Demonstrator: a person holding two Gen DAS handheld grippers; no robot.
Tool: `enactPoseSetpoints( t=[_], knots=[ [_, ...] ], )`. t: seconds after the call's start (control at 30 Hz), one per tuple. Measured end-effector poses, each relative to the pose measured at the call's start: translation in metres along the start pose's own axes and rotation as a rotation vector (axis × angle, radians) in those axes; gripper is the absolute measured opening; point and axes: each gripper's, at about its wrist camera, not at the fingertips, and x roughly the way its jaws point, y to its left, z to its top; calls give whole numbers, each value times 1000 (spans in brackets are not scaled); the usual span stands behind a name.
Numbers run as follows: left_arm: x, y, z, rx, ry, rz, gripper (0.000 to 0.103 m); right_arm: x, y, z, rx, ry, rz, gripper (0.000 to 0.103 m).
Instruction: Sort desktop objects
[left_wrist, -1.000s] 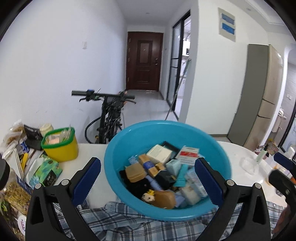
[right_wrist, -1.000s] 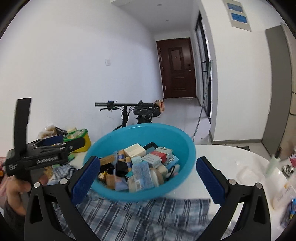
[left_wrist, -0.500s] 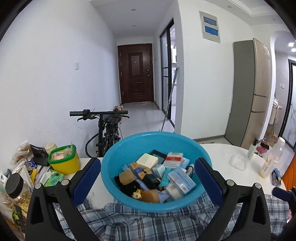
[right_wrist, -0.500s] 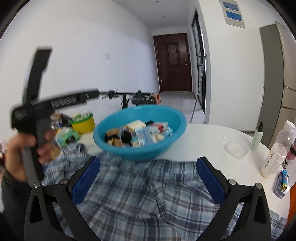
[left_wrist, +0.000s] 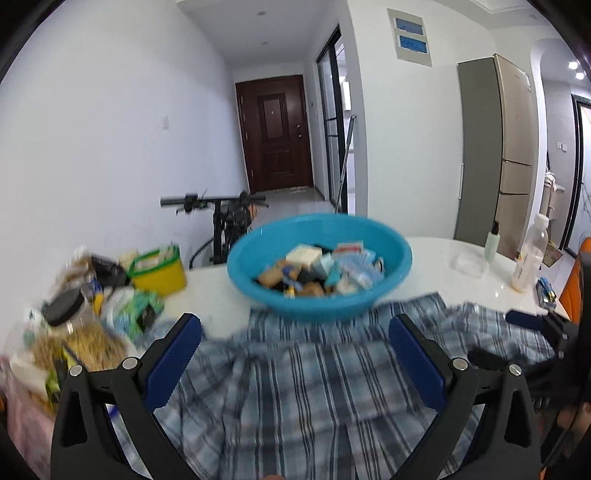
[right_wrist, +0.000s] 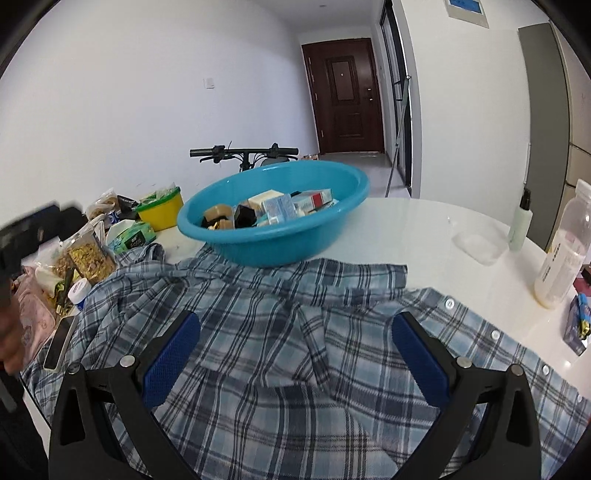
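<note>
We hold both grippers above the near edge of the white table (right_wrist: 417, 229), and each has its jaws spread wide with nothing between them: the left gripper (left_wrist: 295, 354) and the right gripper (right_wrist: 295, 347) both hang over a plaid shirt (right_wrist: 280, 332) that lies spread across the near side.

At the far edge sits a blue basin (right_wrist: 273, 221), its near rim resting on the shirt's collar end. Inside it we see a heap of small boxes and blocks (right_wrist: 269, 208), so a good many loose items already lie gathered there. Whether they belong there or are waiting to be taken out, we cannot judge from this alone.

Much is unsorted along the left edge: a yellow tub (right_wrist: 162, 210), snack bags (right_wrist: 90, 254), a green packet (right_wrist: 131, 236) and a small jar (right_wrist: 79, 291). At the right edge stand a bottle (right_wrist: 565, 251) and a slim spray bottle (right_wrist: 521, 221), with a clear lid (right_wrist: 480, 243) just beside them.

We judge the sorting to be partway at most, since clutter lines both sides of the table.
</note>
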Motion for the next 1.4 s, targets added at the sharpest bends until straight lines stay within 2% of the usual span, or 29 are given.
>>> enactPoseSetpoints(
  t=[0.1,0.23,0.4,0.5,0.6,0.7,0.9,1.4],
  knots=[
    [3,2,-24,-30,36,-10,103,-1,4,-8,-6,2,-2,103],
    [10,6,-53,-47,81,16,103,0,15,-17,-38,12,-18,103],
    [12,3,-80,-30,104,50,103,4,24,-30,-49,18,-29,103],
    [10,2,-89,-36,109,41,103,7,31,-33,-74,17,-30,103],
    [10,3,-95,-49,111,22,103,8,31,-35,-56,9,-9,103],
    [13,5,-97,-58,121,24,103,12,31,-36,-62,19,-42,103],
    [12,7,-98,-72,113,-5,103,17,30,-39,-61,42,-41,103],
    [23,1,-105,-76,136,11,103,20,41,-44,-76,59,-23,103]
  ],
)
